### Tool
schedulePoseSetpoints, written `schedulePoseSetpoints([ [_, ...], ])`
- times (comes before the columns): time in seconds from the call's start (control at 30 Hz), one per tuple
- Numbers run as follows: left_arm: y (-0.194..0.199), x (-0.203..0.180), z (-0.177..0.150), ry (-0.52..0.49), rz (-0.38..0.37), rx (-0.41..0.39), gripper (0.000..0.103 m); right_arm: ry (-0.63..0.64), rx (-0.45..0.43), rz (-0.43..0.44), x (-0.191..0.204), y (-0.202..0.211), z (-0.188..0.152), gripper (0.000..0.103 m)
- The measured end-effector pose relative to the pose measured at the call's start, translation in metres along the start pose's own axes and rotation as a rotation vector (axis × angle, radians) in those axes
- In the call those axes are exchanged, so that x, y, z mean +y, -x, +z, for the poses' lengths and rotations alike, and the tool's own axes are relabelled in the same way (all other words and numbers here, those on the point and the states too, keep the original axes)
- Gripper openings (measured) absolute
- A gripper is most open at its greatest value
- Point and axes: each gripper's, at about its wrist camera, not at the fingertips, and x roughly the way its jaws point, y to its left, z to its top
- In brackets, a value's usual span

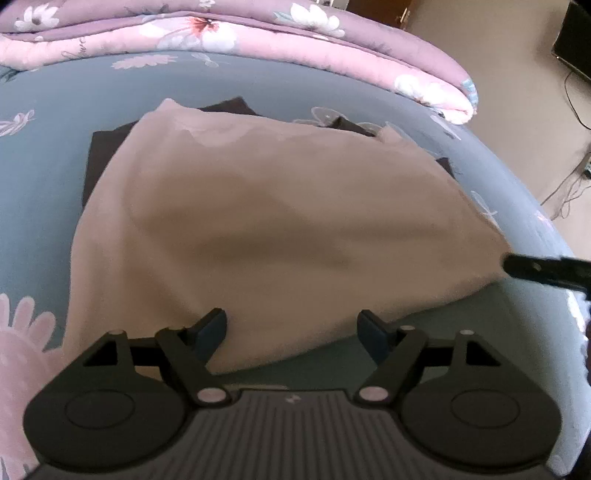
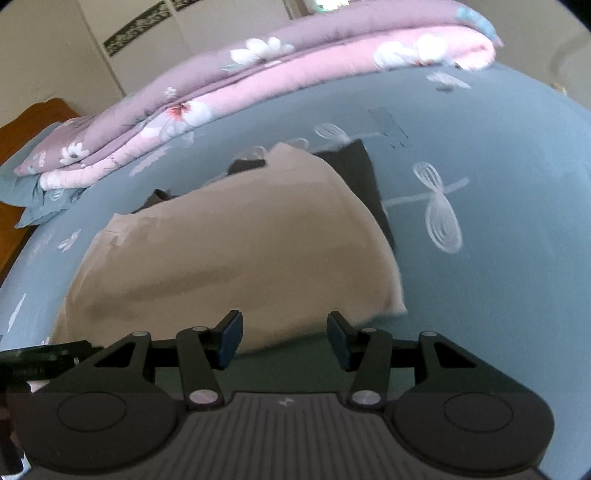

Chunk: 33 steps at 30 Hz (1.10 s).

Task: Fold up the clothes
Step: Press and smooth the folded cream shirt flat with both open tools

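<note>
Soft daylight, blurred centre, strong fisheye edges.

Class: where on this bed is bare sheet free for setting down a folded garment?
Free: bare blue sheet right of the beige garment, and sheet to its left, below the quilt. Crowded: the middle, beige over dark clothes.

Bed (image 1: 44, 177), blue floral sheet: beige garment (image 1: 258, 221) over dark cloth (image 1: 99, 162); folded pink quilt (image 1: 221, 40) behind.
</note>
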Motion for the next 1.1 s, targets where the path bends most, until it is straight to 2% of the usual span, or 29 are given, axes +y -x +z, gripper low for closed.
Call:
schedulePoseSetpoints([
  [0.07,0.007,-0.004,-0.001,0.0,-0.016,-0.037,0.077,0.031,-0.005,-0.005,0.005,-0.007,0.006,0.056],
  [0.13,0.007,-0.005,-0.001,-0.004,0.018,-0.045,0.077,0.045,-0.004,-0.014,0.007,-0.015,0.011,0.056],
  [0.33,0.003,0.008,-0.011,0.1,0.041,-0.021,0.077,-0.031,0.054,-0.058,-0.012,-0.031,0.006,0.056],
  [0.43,0.011,0.009,-0.009,0.141,0.035,-0.011,0.077,-0.08,0.052,-0.041,-0.022,-0.023,0.002,0.056],
  [0.5,0.022,0.013,-0.007,0.151,0.017,-0.06,0.077,-0.085,0.054,-0.048,-0.02,-0.015,0.001,0.056],
  [0.57,0.031,0.023,-0.006,0.166,0.034,-0.12,0.077,-0.076,0.048,-0.061,-0.017,-0.006,-0.001,0.063],
  [0.7,0.028,0.061,-0.017,0.357,0.035,-0.109,0.077,-0.089,0.038,-0.058,-0.016,0.009,-0.01,0.063],
  [0.8,0.031,0.075,-0.028,0.414,0.005,-0.131,0.076,-0.083,0.05,-0.068,-0.015,0.011,-0.014,0.063],
  [0.87,0.037,0.073,-0.027,0.418,0.006,-0.125,0.076,-0.079,0.059,-0.078,-0.015,0.011,-0.016,0.063],
  [1.03,0.054,0.067,-0.017,0.35,0.017,-0.215,0.079,-0.085,0.042,-0.076,-0.014,0.017,-0.013,0.063],
  [1.1,0.043,0.074,-0.015,0.389,0.03,-0.176,0.079,-0.082,0.038,-0.089,-0.013,0.017,-0.012,0.063],
])
